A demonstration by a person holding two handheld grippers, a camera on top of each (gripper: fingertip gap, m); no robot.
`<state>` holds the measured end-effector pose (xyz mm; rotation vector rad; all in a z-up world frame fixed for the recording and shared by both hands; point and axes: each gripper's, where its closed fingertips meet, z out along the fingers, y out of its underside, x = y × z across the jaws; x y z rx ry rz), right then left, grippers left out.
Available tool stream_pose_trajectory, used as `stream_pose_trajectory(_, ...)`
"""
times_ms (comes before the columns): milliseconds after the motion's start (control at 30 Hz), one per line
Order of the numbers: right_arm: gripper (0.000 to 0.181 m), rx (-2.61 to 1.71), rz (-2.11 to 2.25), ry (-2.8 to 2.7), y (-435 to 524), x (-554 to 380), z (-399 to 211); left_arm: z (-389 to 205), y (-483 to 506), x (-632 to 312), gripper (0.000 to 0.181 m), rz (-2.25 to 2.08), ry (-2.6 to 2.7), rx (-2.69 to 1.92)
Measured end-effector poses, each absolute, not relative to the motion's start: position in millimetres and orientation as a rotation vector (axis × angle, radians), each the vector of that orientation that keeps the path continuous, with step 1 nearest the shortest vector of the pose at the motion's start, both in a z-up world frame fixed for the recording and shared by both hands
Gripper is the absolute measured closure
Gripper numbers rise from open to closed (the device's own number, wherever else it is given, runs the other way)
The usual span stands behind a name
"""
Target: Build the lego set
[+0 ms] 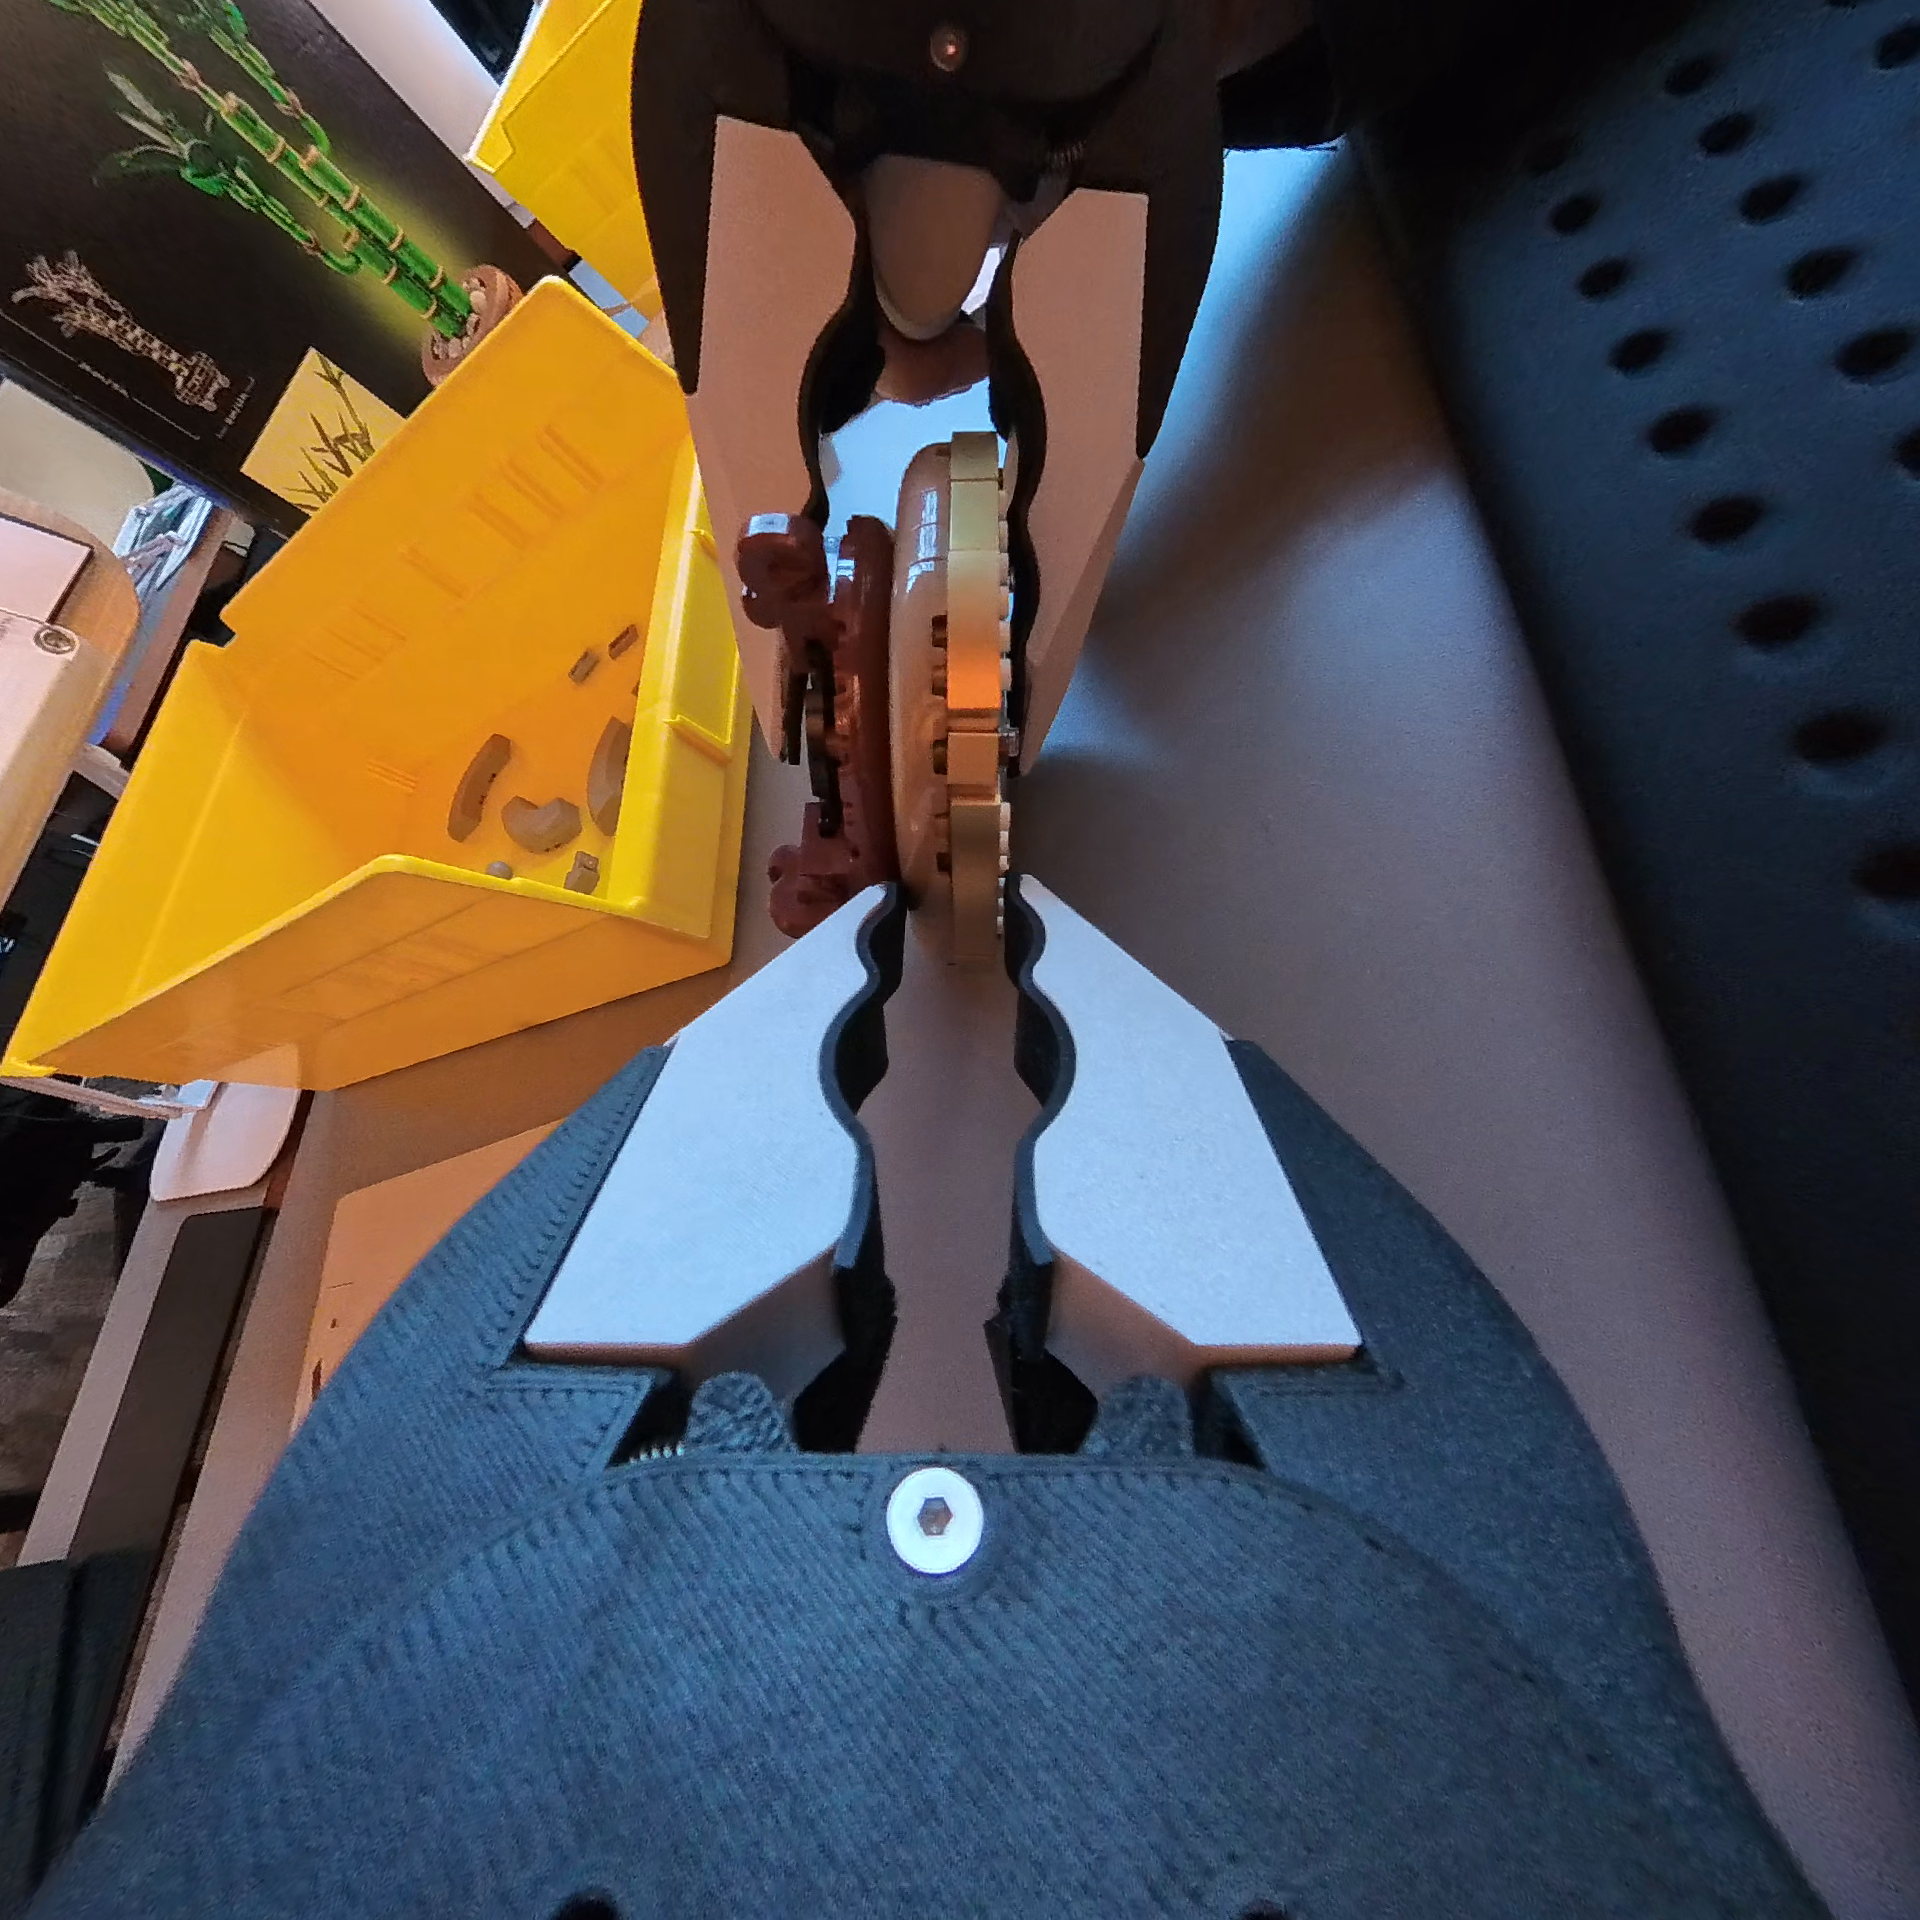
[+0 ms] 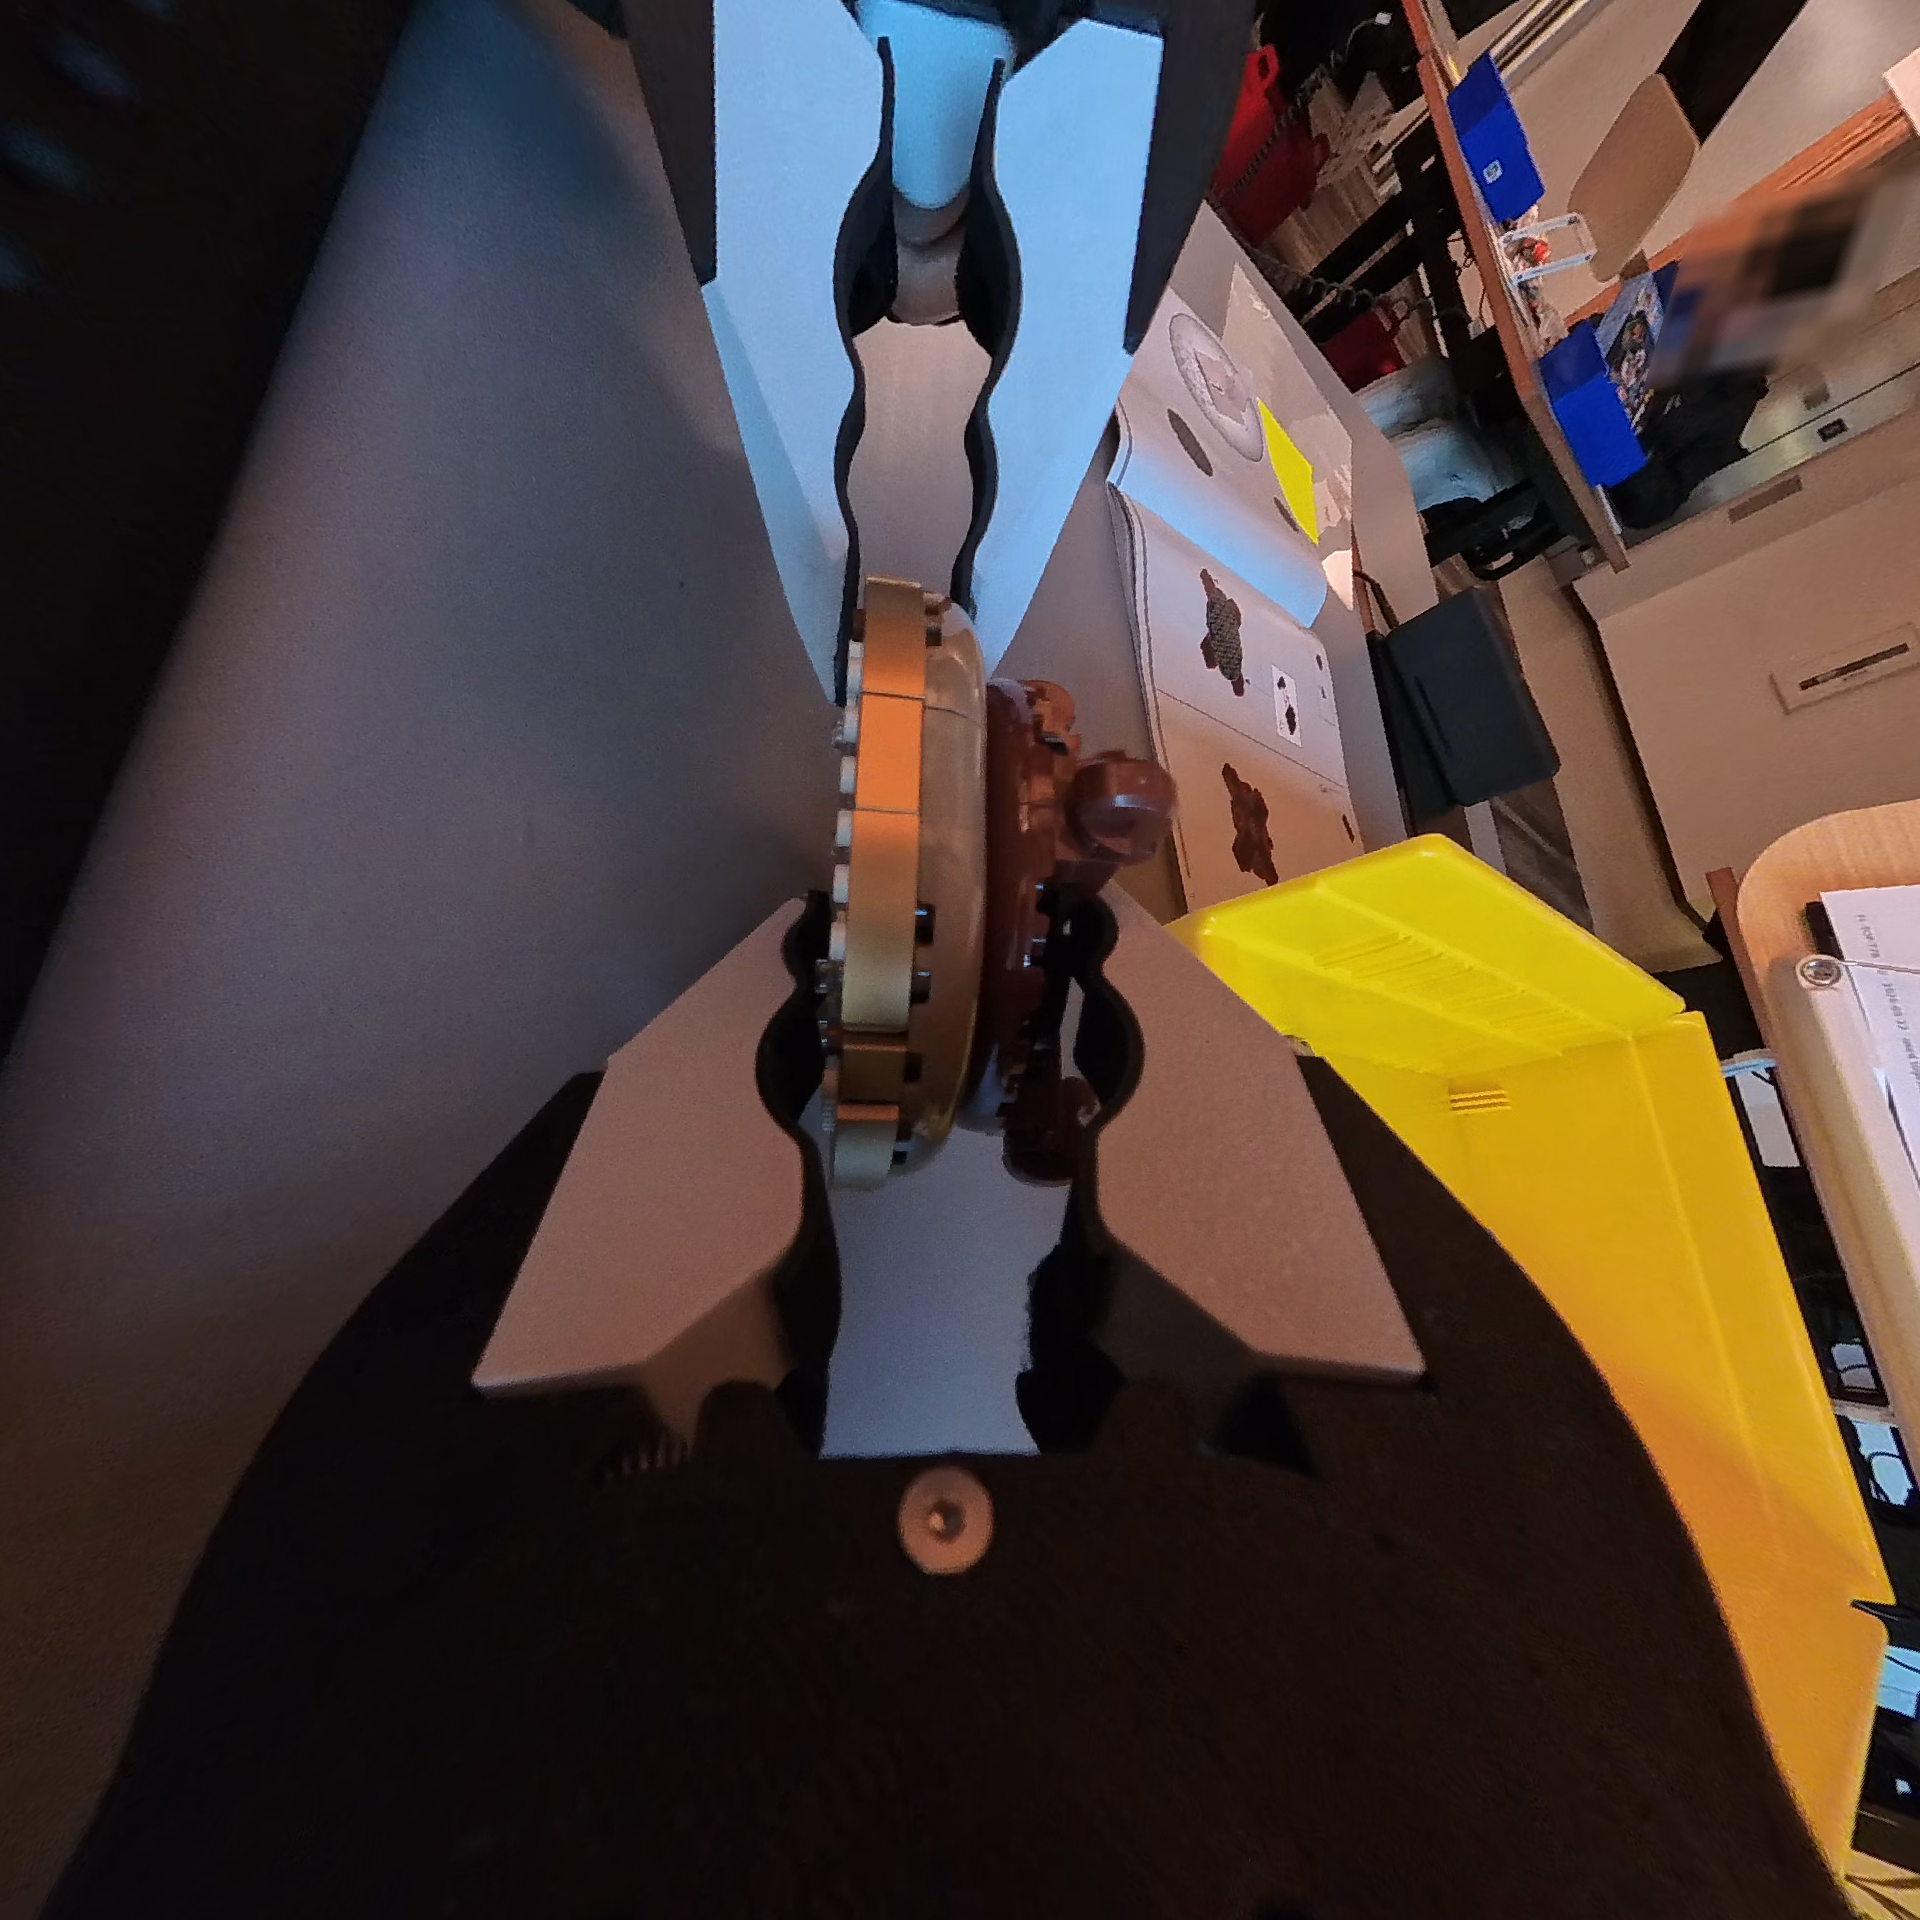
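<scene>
The right gripper (image 2: 951,914) clamped the round tan-and-brown lego assembly (image 2: 935,883) edge-on above the counter (image 2: 416,727), while the left gripper (image 1: 954,894), jaws narrowly parted, met its opposite rim, probably to steady it.

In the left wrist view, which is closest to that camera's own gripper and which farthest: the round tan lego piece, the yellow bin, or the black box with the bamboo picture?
1. Round tan lego piece: at the left gripper fingertips, straight ahead.
2. Yellow bin: on the left.
3. Black box: upper left, behind the bin.
</scene>
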<state>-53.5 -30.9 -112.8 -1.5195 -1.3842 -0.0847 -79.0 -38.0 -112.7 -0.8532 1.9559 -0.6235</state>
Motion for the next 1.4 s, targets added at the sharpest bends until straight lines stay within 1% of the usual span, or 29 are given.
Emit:
stream_pose_trajectory(233,0.138,-1.536,-0.052,-1.371,-31,-54,-113,-113,-38,-79,0.164,-0.658,1.955,-0.880)
stream_pose_trajectory(267,0.142,-1.546,-0.038,-1.377,-32,-54,-114,-113,-39,-80,0.164,-0.680,1.956,-0.892)
stream_pose_trajectory(467,0.142,-1.543,-0.043,-1.376,-32,-55,-115,-112,-39,-81,0.164,-0.719,1.958,-0.911)
stream_pose_trajectory(600,0.142,-1.524,-0.109,-1.389,-29,-53,-116,-112,-36,-83,0.163,-0.742,1.958,-0.949)
stream_pose_trajectory(667,0.143,-1.515,-0.193,-1.394,-24,-49,-117,-109,-32,-86,0.163,-0.830,1.934,-1.018)
stream_pose_trajectory(700,0.142,-1.502,-0.247,-1.404,-22,-46,-117,-106,-30,-87,0.158,-0.901,1.908,-1.073)
stream_pose_trajectory(733,0.143,-1.481,-0.308,-1.421,-20,-45,-118,-103,-26,-87,0.147,-0.983,1.875,-1.138)
stream_pose_trajectory(833,0.143,-1.396,-0.488,-1.492,-18,-47,-120,-99,-21,-88,0.101,-1.283,1.784,-1.364)
stream_pose_trajectory(867,0.143,-1.362,-0.532,-1.516,-18,-50,-121,-99,-24,-89,0.092,-1.388,1.781,-1.405)
stream_pose_trajectory(933,0.143,-1.309,-0.597,-1.550,-17,-55,-123,-99,-26,-85,0.090,-1.516,1.737,-1.460)
stream_pose_trajectory(1067,0.143,-1.264,-0.626,-1.577,-18,-63,-124,-106,-24,-70,0.083,-1.495,1.694,-1.537)
stream_pose_trajectory(1133,0.144,-1.256,-0.622,-1.595,-19,-67,-127,-108,-26,-64,0.082,-1.474,1.699,-1.553)
stream_pose_trajectory(1233,0.142,-1.249,-0.631,-1.610,-18,-69,-130,-117,-34,-61,0.097,-1.437,1.768,-1.558)
stream_pose_trajectory(1333,0.133,-1.314,-0.591,-1.599,-17,-65,-136,-123,-31,-62,0.102,-1.352,1.802,-1.549)
stream_pose_trajectory(1400,0.128,-1.355,-0.567,-1.559,-14,-61,-133,-123,-30,-63,0.103,-1.330,1.804,-1.545)
